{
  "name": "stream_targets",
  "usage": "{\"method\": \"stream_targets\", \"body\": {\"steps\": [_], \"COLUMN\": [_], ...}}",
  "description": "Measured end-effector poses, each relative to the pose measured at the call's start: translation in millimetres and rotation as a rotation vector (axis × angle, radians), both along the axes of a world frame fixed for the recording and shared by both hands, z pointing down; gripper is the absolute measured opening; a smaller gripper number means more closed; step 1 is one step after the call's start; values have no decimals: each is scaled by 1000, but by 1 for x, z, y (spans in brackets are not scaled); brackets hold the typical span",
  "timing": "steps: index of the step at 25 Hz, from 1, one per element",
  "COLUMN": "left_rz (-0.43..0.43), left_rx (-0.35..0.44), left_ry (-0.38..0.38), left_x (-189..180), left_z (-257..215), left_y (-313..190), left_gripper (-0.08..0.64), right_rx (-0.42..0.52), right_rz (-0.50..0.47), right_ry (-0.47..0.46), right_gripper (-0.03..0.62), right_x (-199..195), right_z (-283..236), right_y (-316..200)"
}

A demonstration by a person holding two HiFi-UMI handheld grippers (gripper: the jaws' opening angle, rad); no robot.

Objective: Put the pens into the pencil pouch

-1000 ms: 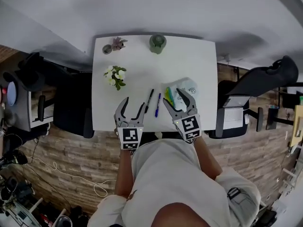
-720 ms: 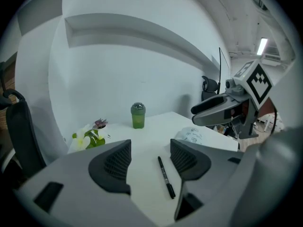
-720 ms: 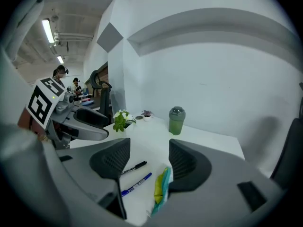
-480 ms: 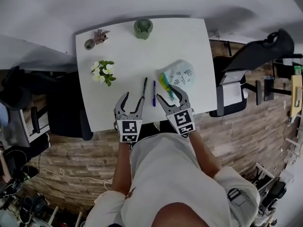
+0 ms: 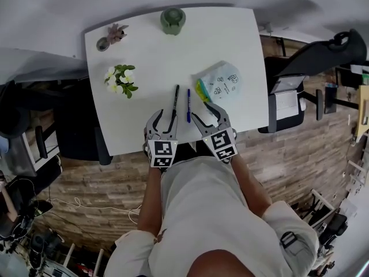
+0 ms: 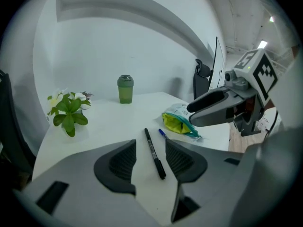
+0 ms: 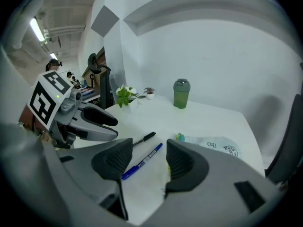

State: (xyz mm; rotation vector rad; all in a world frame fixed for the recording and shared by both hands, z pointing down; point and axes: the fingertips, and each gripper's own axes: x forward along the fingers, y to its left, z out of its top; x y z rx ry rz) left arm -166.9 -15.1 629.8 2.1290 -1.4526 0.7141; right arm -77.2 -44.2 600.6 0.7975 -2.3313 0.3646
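Observation:
A black pen (image 5: pixel 174 100) and a blue pen (image 5: pixel 188 104) lie side by side on the white table (image 5: pixel 150 51). Right of them lies the pale printed pouch (image 5: pixel 219 81), its mouth open and yellow-green inside. My left gripper (image 5: pixel 164 120) hovers at the black pen's near end. In the left gripper view the black pen (image 6: pixel 154 151) lies between its jaws, untouched; they have just been closing. My right gripper (image 5: pixel 203 113) is low near the blue pen and the pouch. In the right gripper view the blue pen (image 7: pixel 142 161) shows between its jaws, which have also been closing and touch nothing.
A small plant with white flowers (image 5: pixel 120 79) stands at the table's left. A green lidded cup (image 5: pixel 173 20) and a tiny potted succulent (image 5: pixel 108 40) stand at the far edge. Black chairs (image 5: pixel 314 51) flank the table. The table's near edge is just under both grippers.
Both grippers have come down towards the table and the pens. Their jaws stand narrower than before. The pens and the pouch have not moved.

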Motion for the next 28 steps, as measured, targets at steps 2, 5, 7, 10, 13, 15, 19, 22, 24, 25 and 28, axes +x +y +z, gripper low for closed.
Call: {"method": "stream_targets", "body": {"steps": [2, 5, 7, 10, 13, 15, 19, 22, 24, 25, 28], "left_rz": [9, 16, 14, 9, 9, 11, 13, 12, 12, 13, 13], "left_rx": [-23, -60, -80, -103, -134, -152, -175, -188, -195, -199, -200], "left_ry": [-26, -55, -56, -60, -67, -71, -77, -77, -76, -77, -76], "left_x": [2, 6, 8, 9, 11, 12, 16, 18, 20, 21, 22], "left_z": [9, 22, 28, 37, 48, 55, 65, 69, 71, 73, 75], "left_y": [3, 8, 11, 14, 18, 20, 23, 25, 24, 24, 25], "left_gripper": [176, 167, 156, 141, 128, 123, 109, 98, 94, 89, 81], "right_rx": [-11, -29, -39, -52, -68, -79, -95, -98, -102, -106, -114], "right_rz": [-4, -16, -34, -62, -78, -87, -114, -126, -130, -132, -143], "right_ry": [3, 9, 15, 22, 25, 25, 27, 24, 24, 24, 28], "right_gripper": [226, 220, 213, 209, 206, 201, 193, 193, 192, 190, 189], "right_x": [1, 2, -1, -5, -9, -12, -18, -21, -22, -22, -22], "right_z": [6, 14, 20, 27, 34, 39, 46, 45, 46, 47, 50], "right_y": [1, 4, 7, 12, 16, 19, 24, 26, 28, 28, 32]}}
